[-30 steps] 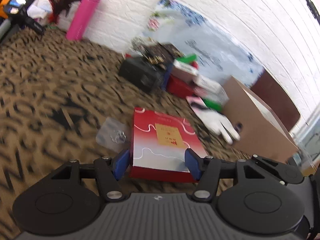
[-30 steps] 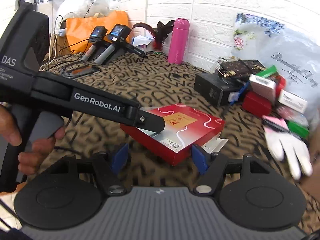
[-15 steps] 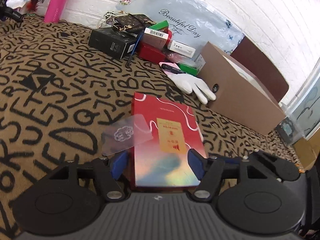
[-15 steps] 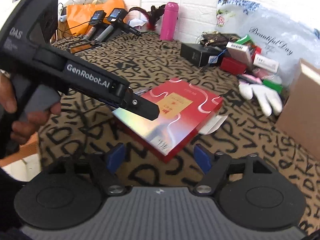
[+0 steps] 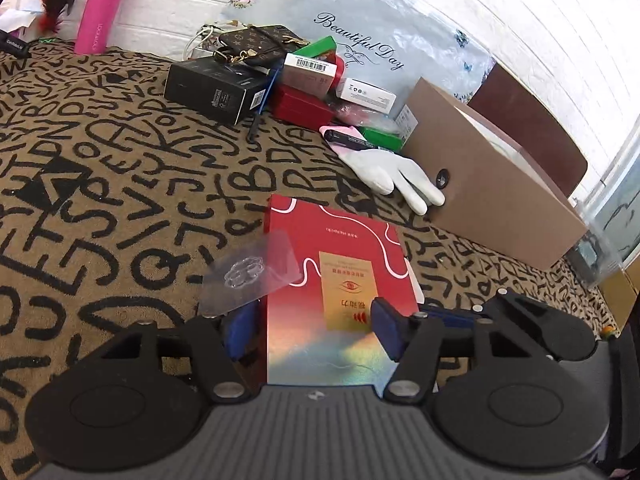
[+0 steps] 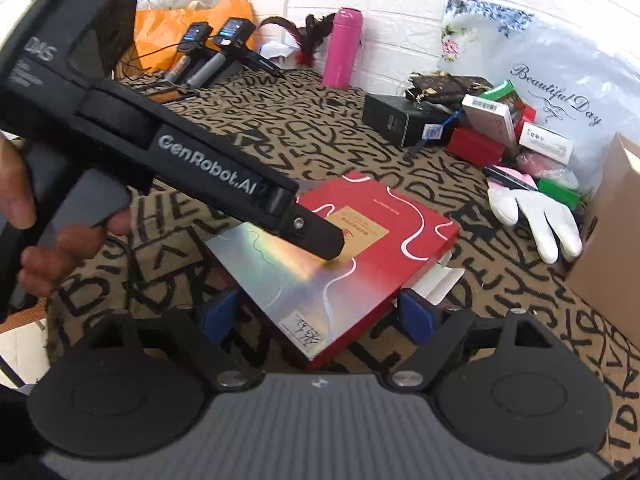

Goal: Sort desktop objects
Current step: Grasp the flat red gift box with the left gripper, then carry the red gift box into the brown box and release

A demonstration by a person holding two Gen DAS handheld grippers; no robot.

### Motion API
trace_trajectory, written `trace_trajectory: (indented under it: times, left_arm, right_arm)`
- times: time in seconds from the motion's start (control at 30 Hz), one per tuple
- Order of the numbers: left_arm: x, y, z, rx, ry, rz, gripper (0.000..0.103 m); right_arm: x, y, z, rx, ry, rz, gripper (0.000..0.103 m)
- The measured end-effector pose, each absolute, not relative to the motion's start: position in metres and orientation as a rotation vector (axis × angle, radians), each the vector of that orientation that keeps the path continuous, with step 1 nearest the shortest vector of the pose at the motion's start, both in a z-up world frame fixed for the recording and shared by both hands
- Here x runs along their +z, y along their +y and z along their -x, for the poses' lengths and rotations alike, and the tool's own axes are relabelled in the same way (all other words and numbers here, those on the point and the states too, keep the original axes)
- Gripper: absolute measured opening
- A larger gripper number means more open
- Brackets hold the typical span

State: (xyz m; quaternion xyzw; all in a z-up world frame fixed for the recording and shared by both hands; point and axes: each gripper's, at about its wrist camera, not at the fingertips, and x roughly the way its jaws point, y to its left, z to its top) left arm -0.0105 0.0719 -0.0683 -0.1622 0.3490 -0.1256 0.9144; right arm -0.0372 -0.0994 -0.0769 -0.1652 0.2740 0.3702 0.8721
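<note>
Lettered cloth (image 5: pixel 120 168); orange bag (image 6: pixel 180 28) right-view only.

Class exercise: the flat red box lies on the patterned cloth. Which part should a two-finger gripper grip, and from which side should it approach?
Probably the near short end of the red box, approached low from the holographic edge, fingers closing across its width. It is broad and thin, and the left gripper already has it between its open fingers. The clear packet overlapping the left edge might get pinched.
</note>
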Motion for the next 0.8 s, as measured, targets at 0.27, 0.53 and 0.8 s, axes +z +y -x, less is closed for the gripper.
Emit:
trace_trajectory:
  times: [0.27,0.53,0.8]
  left_arm:
    - [-0.056,0.068,0.019,-0.23,0.677,0.334,0.062]
    - [-0.022,0.064,0.032,-0.252,0.587,0.356,0.062]
    - [0.019,0.051,0.013,-0.309,0.506,0.354,0.062]
  right_arm:
    - [-0.072,-0.103,0.035,0.772,0.58,0.29,0.084]
    - [-0.041,-0.114,0.053,0.773,0.476,0.286,0.084]
    - [-0.007,-0.132,0.047,0.733,0.369,0.254,0.084]
